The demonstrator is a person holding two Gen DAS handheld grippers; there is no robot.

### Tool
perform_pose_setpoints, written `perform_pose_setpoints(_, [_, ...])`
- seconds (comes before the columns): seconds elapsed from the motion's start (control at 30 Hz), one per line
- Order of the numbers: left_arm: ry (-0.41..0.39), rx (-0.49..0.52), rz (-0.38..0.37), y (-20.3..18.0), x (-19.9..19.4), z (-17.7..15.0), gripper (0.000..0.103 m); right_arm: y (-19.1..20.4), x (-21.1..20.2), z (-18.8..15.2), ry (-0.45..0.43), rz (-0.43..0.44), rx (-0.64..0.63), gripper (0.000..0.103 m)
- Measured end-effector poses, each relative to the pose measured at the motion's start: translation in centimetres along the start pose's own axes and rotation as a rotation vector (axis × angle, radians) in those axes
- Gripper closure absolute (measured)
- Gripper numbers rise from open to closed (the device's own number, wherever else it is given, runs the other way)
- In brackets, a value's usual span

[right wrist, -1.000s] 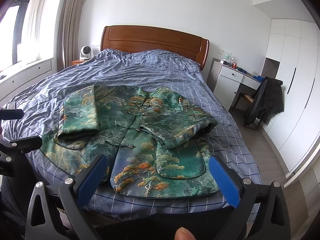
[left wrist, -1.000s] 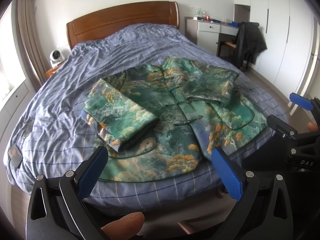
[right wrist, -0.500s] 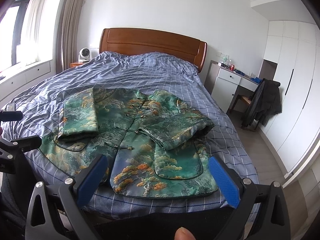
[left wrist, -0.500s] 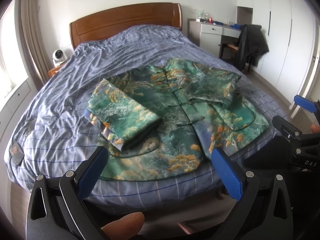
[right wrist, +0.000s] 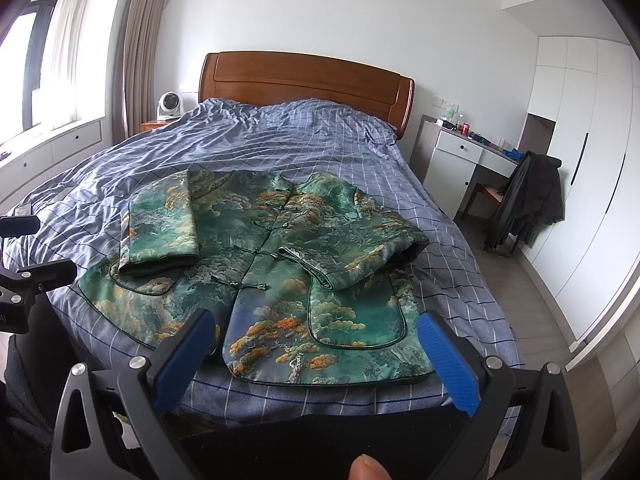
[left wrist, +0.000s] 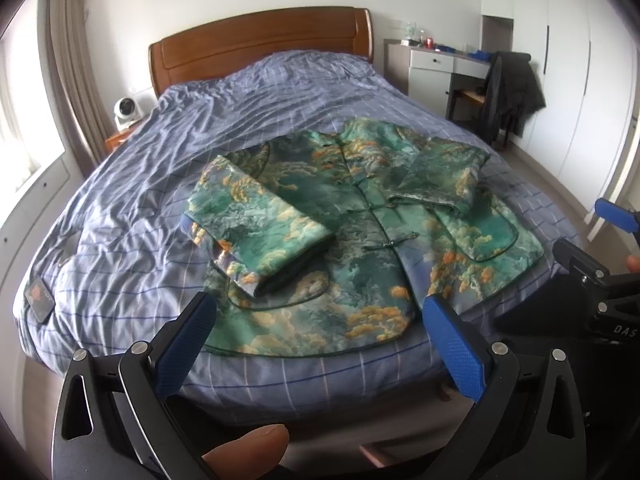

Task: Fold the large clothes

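- A green brocade jacket (left wrist: 360,240) with orange and blue-grey landscape print lies front-up on the bed (left wrist: 160,184), near the foot end, collar toward the wooden headboard (left wrist: 260,40).
- Both sleeves are folded in over the chest: the left sleeve (left wrist: 260,224) runs down along that side of the jacket body, the right sleeve (right wrist: 352,252) lies slanted across the front.
- The front is closed by small knot buttons down the middle; the hem sits just short of the mattress edge.
- The left gripper (left wrist: 320,340) hovers off the foot of the bed, jaws spread wide and holding nothing; a fingertip (left wrist: 248,452) shows below it.
- The right gripper (right wrist: 316,360) is likewise at the foot, jaws wide apart and empty, clear of the fabric.
- The bed cover is a rumpled blue checked quilt (right wrist: 280,136).
- Beside the bed stands a white desk (right wrist: 464,152) with a dark coat (right wrist: 528,200) draped over what seems to be a chair.
- A small white fan (right wrist: 168,106) sits on the nightstand.
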State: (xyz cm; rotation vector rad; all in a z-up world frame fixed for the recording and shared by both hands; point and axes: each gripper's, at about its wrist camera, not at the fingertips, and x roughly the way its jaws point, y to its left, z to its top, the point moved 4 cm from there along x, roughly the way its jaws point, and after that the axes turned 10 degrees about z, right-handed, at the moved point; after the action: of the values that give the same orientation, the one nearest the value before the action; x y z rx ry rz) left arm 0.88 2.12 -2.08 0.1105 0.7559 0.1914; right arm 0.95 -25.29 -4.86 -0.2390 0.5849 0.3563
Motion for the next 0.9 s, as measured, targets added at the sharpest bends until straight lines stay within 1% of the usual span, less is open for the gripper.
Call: perform_pose_setpoints(0.9, [0.004, 0.001, -0.001, 0.04, -0.02, -0.13, 0.000, 0.17, 0.15, -0.29, 0.010, 0.004, 0.000, 0.000])
